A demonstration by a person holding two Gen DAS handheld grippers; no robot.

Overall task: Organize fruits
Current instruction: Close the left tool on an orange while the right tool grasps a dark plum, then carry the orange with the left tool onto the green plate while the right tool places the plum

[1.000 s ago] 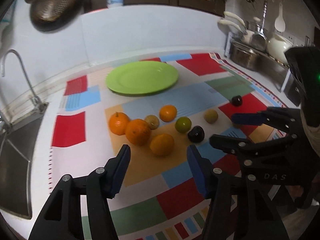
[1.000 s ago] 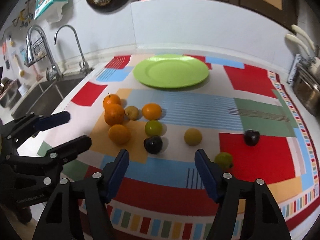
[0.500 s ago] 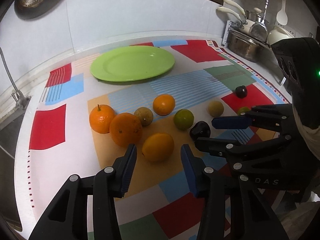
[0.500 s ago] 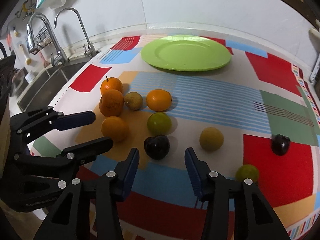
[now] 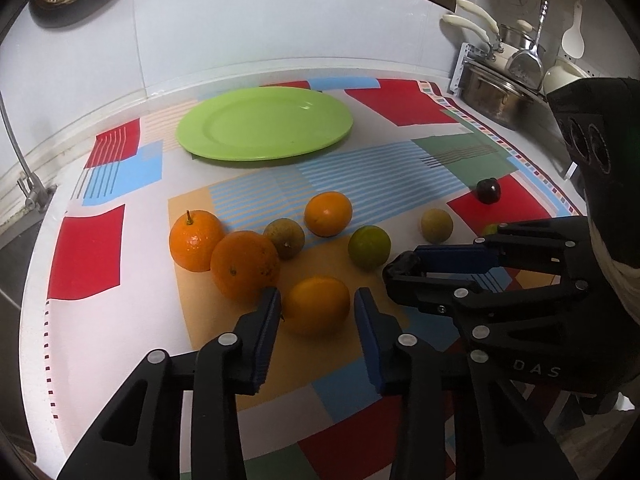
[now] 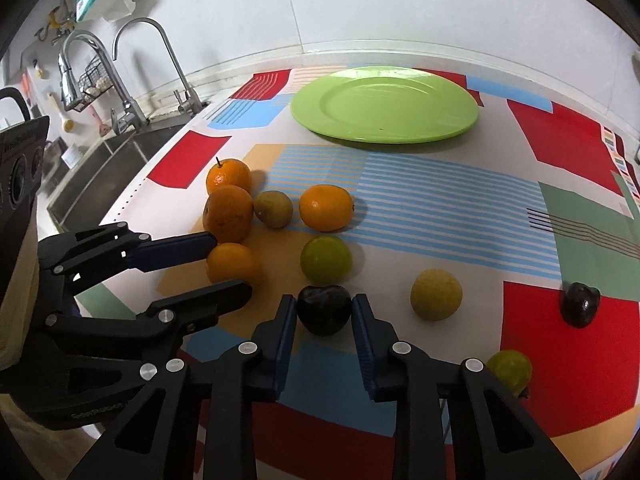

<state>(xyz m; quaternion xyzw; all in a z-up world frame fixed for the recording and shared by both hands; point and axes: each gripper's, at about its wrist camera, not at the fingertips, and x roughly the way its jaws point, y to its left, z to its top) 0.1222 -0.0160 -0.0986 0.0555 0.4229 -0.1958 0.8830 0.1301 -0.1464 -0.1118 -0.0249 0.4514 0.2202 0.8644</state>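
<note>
Two grippers worked the bench together: the right gripper [image 6: 324, 316] clenched a dark plum [image 6: 325, 309] at 6 o'clock of the empty green plate [image 6: 384, 106], while the left gripper [image 5: 316, 308], its fingers closing, straddled an orange [image 5: 317, 305], likely both plate-bound.

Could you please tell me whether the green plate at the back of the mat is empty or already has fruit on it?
Empty. The green plate shows only bare surface in both views; every fruit, such as the dark plum, sits on the mat.
</note>
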